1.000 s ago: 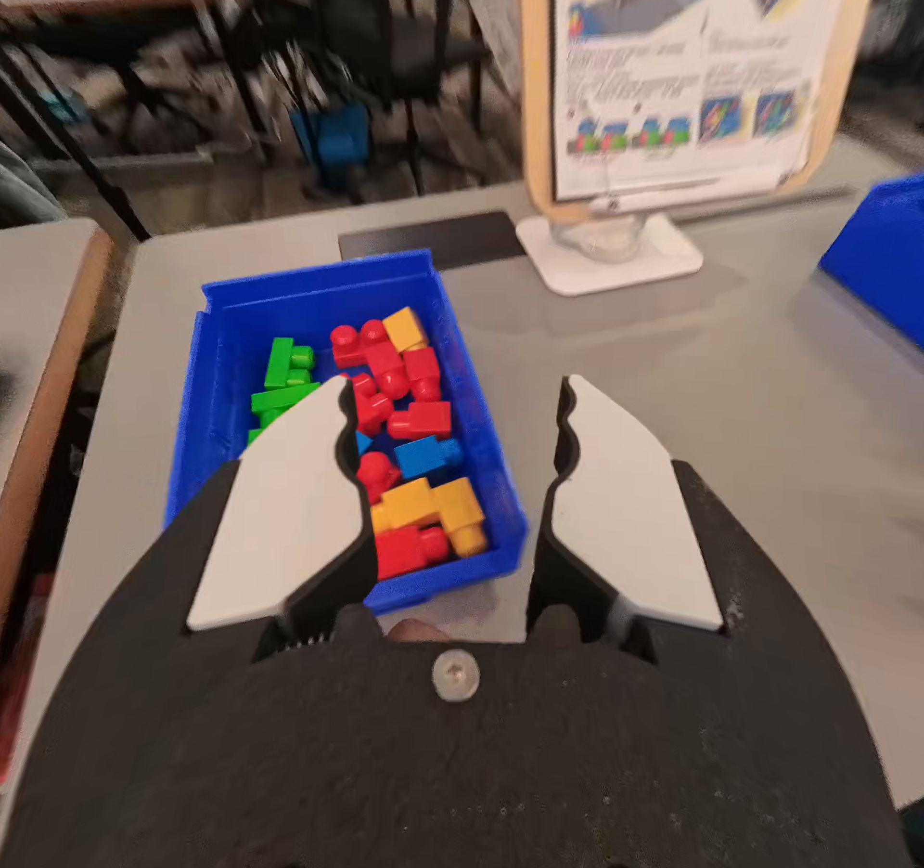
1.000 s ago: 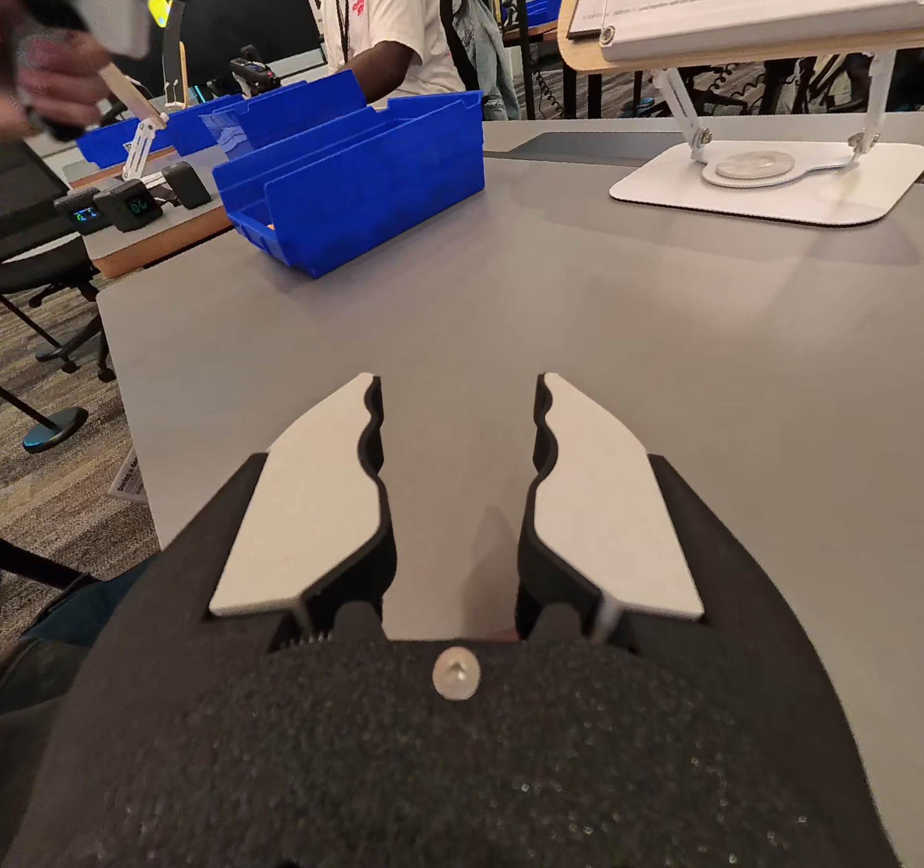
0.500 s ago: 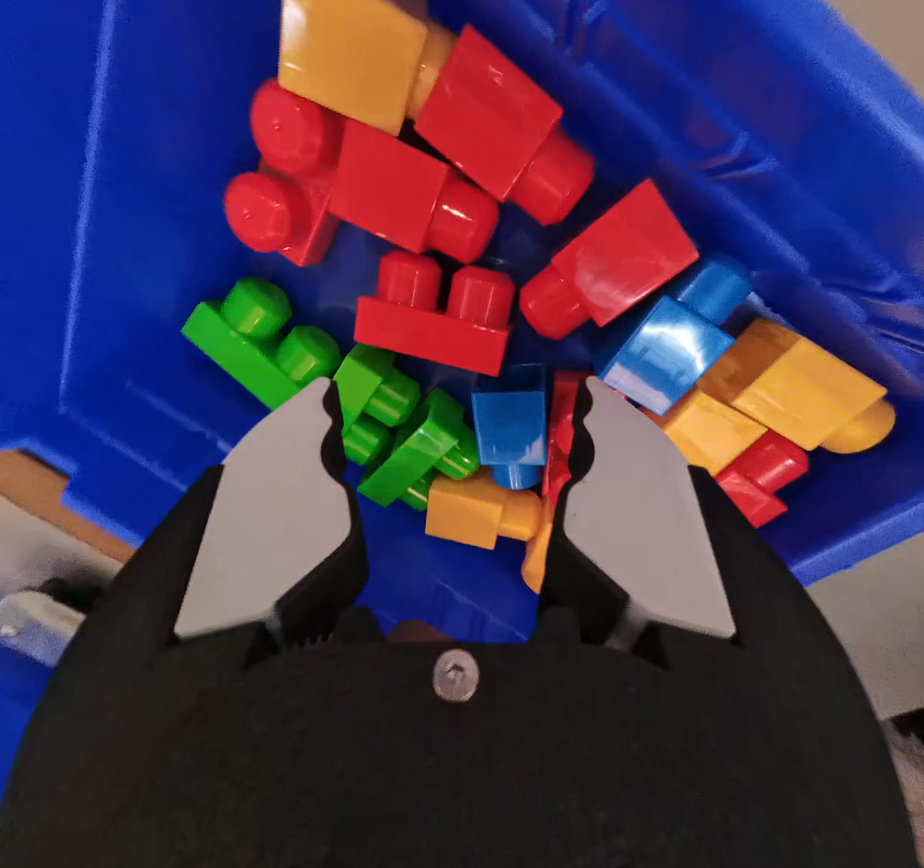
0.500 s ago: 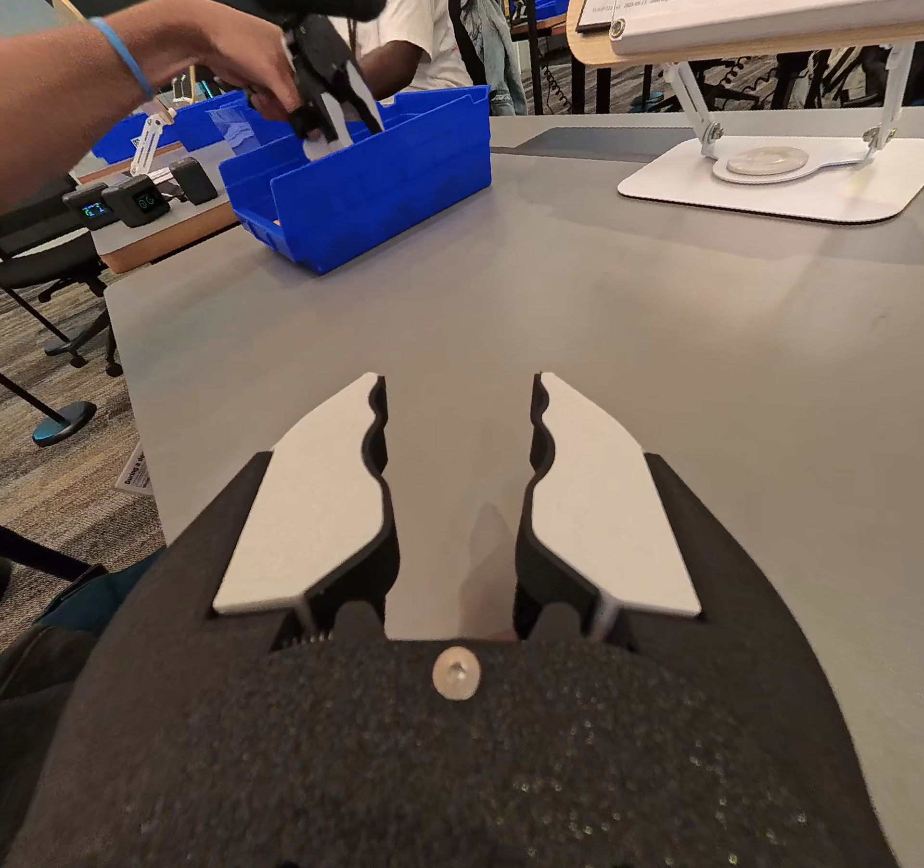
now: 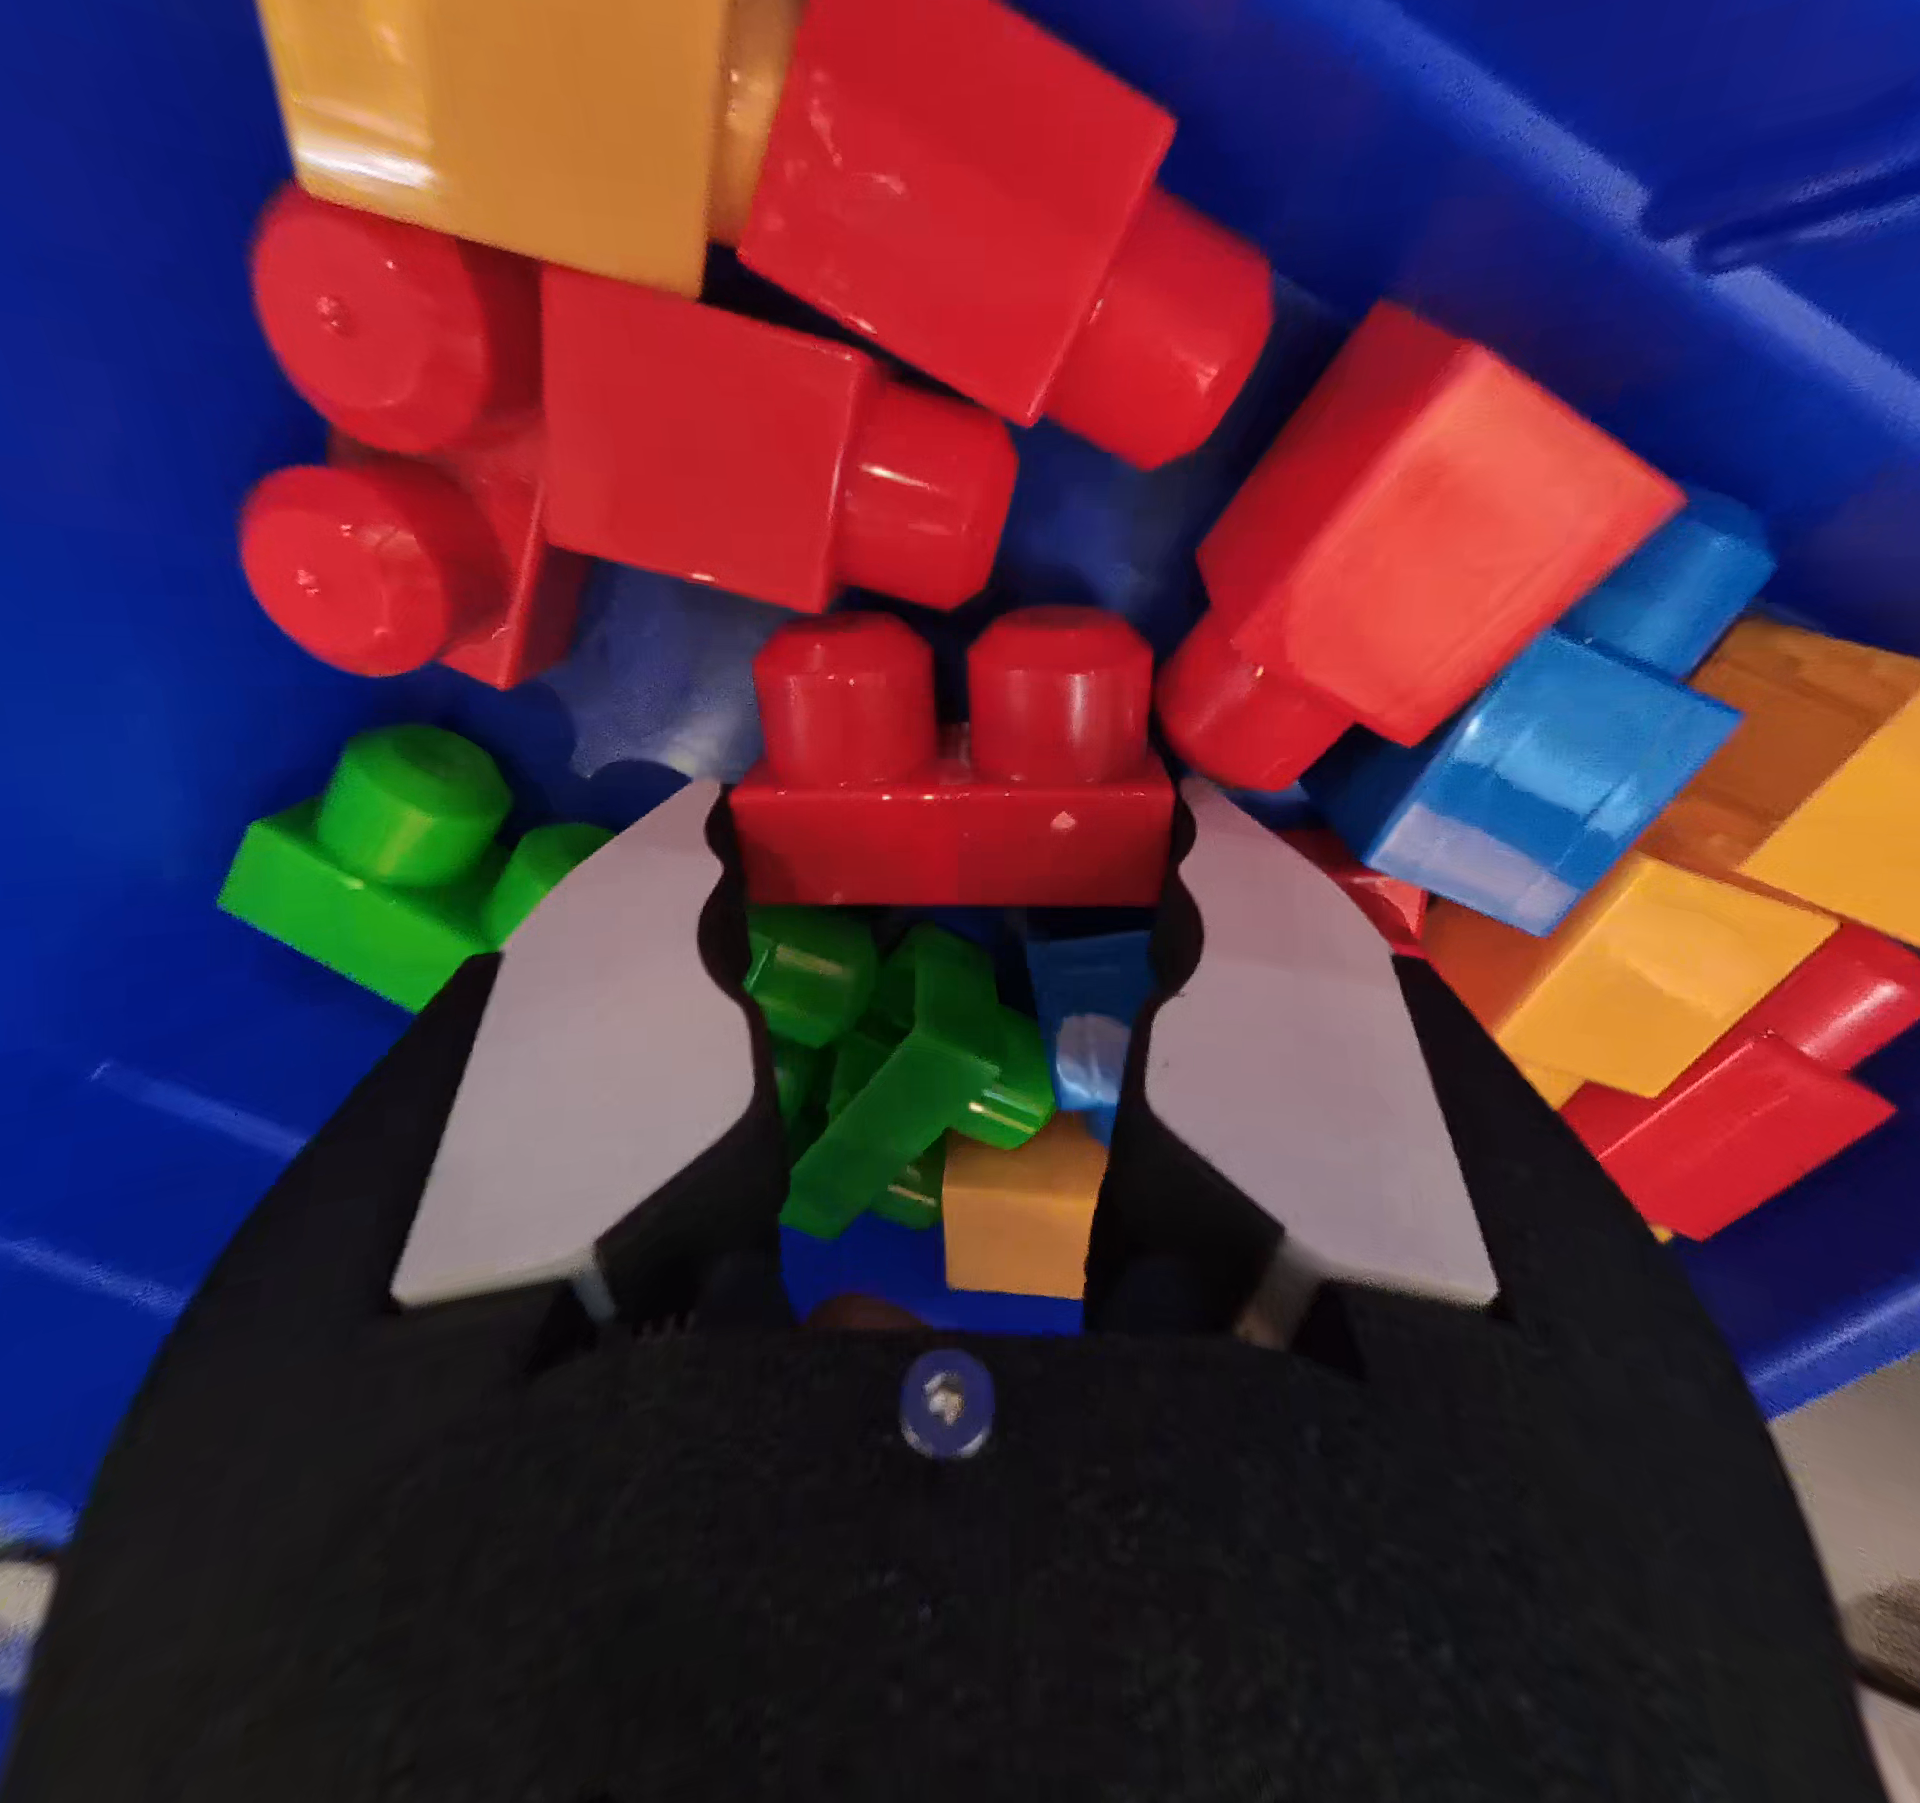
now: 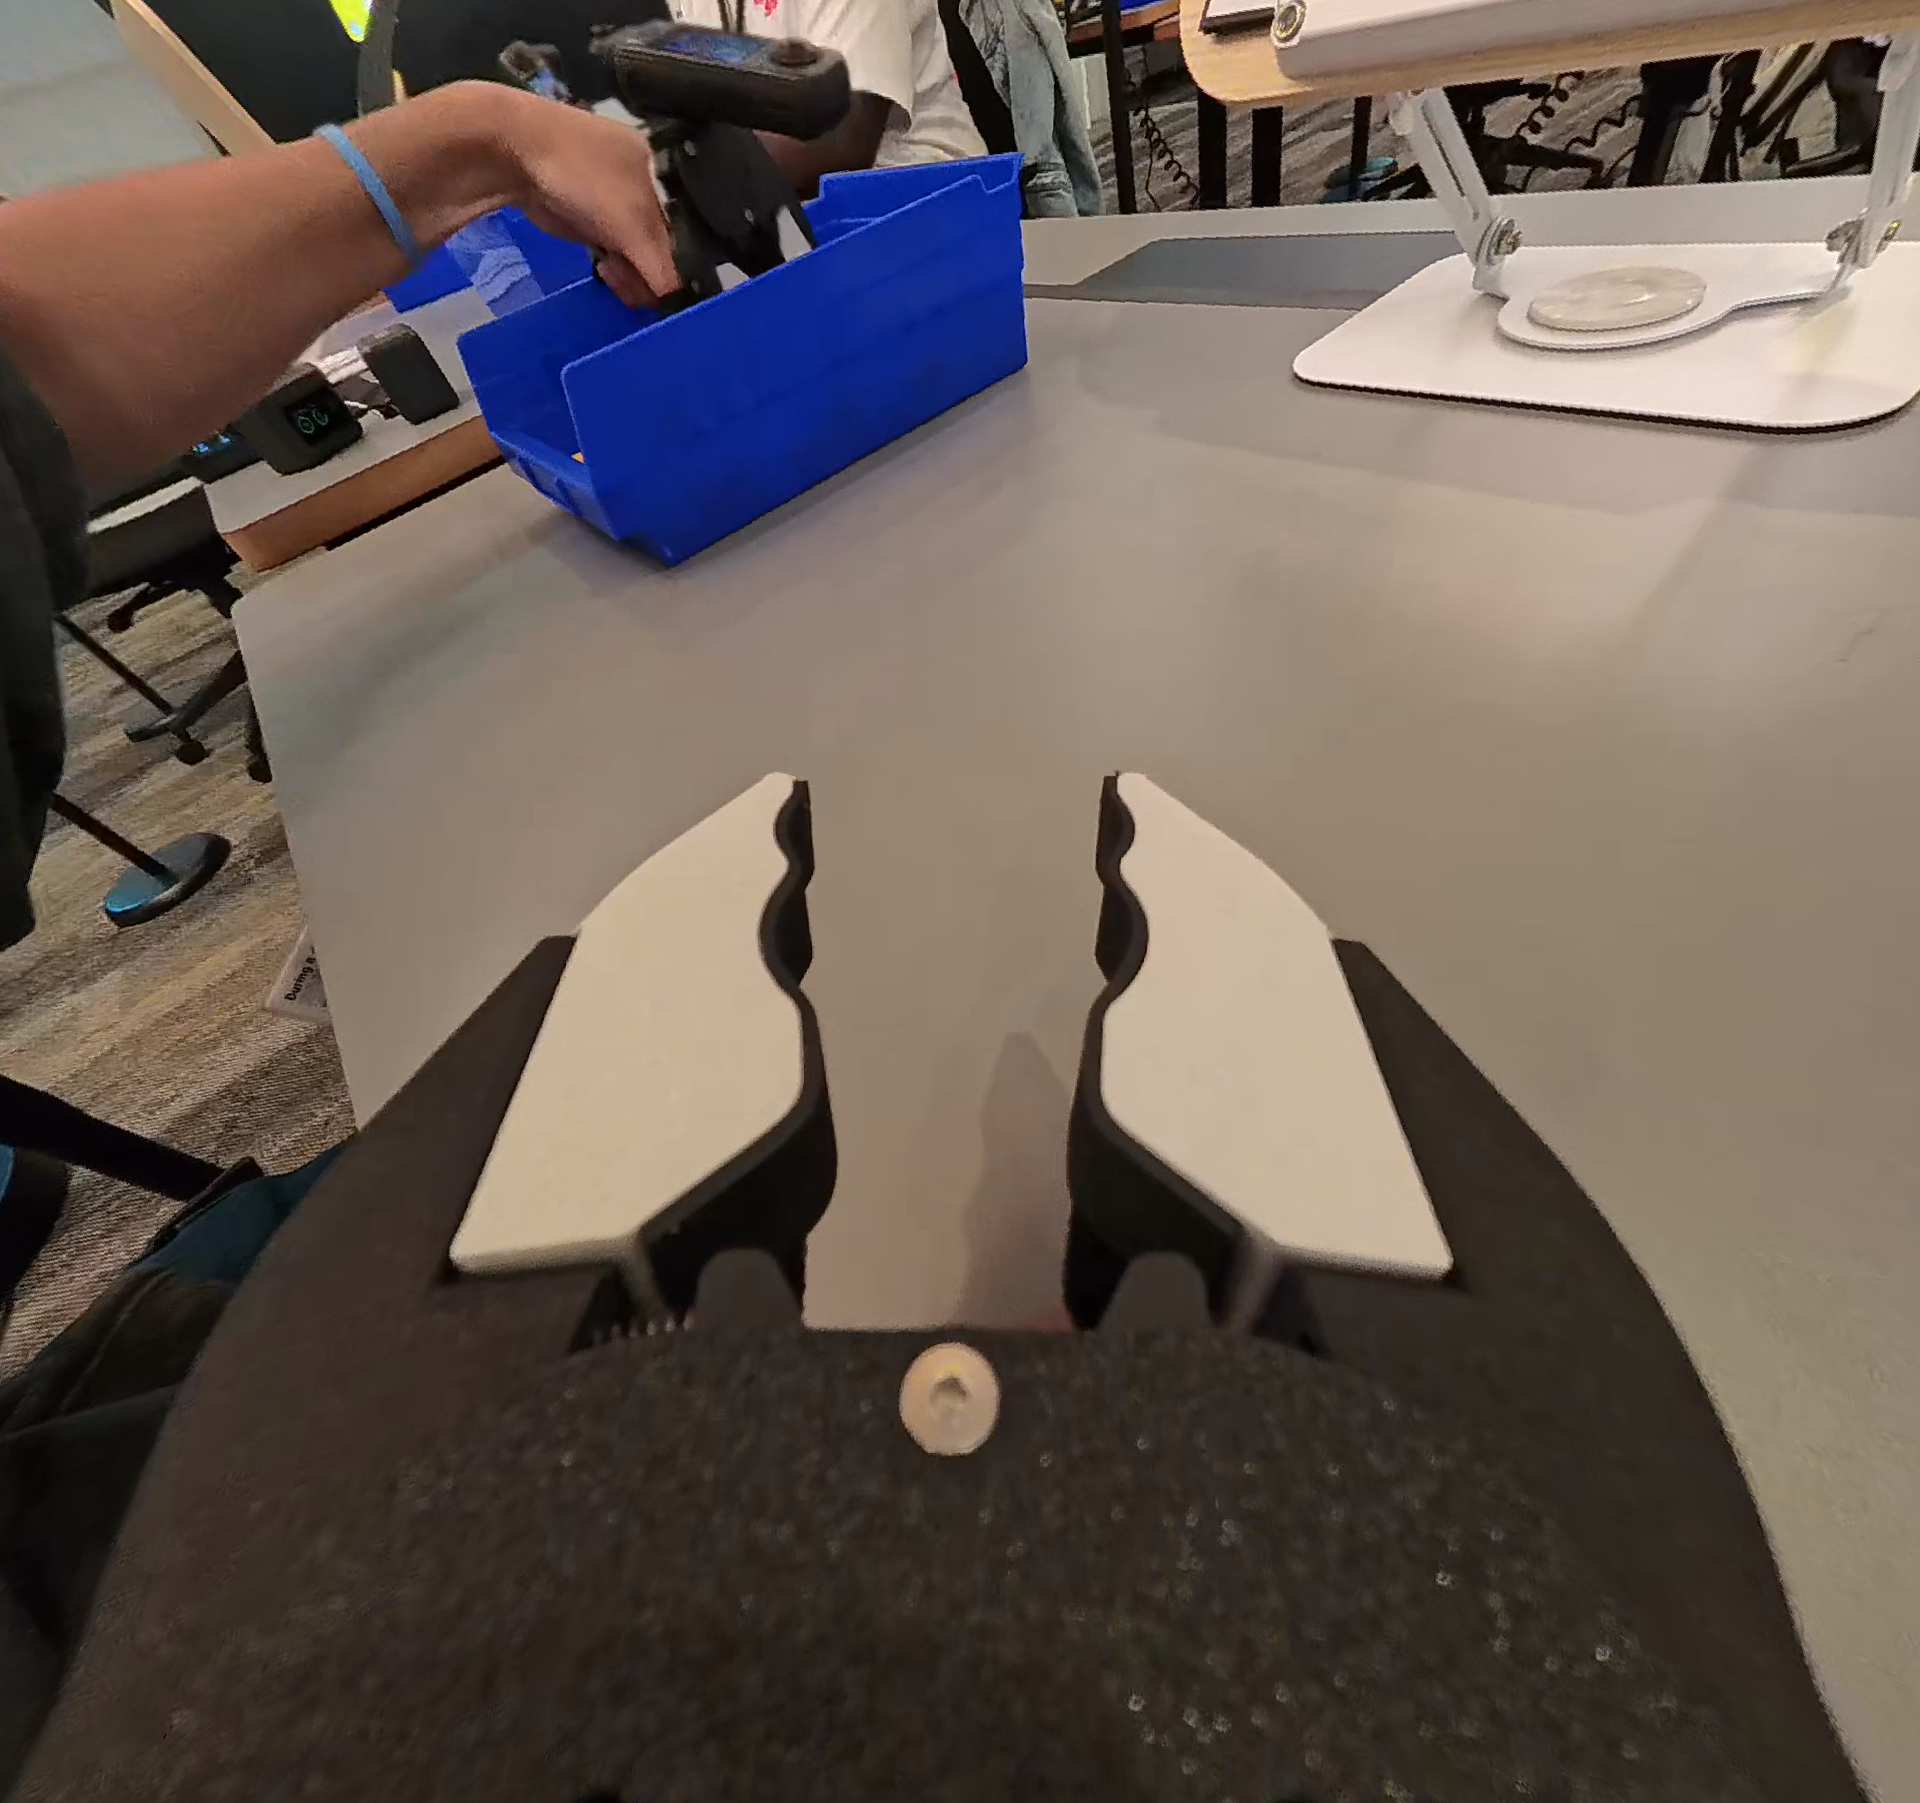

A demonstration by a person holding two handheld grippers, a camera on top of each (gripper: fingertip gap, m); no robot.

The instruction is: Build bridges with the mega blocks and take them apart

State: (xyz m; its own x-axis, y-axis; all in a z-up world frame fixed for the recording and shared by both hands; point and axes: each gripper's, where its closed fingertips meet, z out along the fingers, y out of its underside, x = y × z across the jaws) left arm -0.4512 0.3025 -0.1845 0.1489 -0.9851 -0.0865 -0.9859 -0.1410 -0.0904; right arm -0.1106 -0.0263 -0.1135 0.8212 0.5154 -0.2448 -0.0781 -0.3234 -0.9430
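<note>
Left gripper (image 5: 951, 844) jaws clamp a red two-stud block (image 5: 951, 818) inside the blue bin (image 5: 114, 610); right gripper (image 6: 951, 818) waits open above the bare desk (image 6: 1351, 714); no bridge begun.

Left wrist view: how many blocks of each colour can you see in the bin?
Red blocks: 7
Yellow blocks: 4
Green blocks: 3
Blue blocks: 2
Total: 16 showing. The left claw, around one red block, hides part of the pile, so more may lie underneath.
</note>
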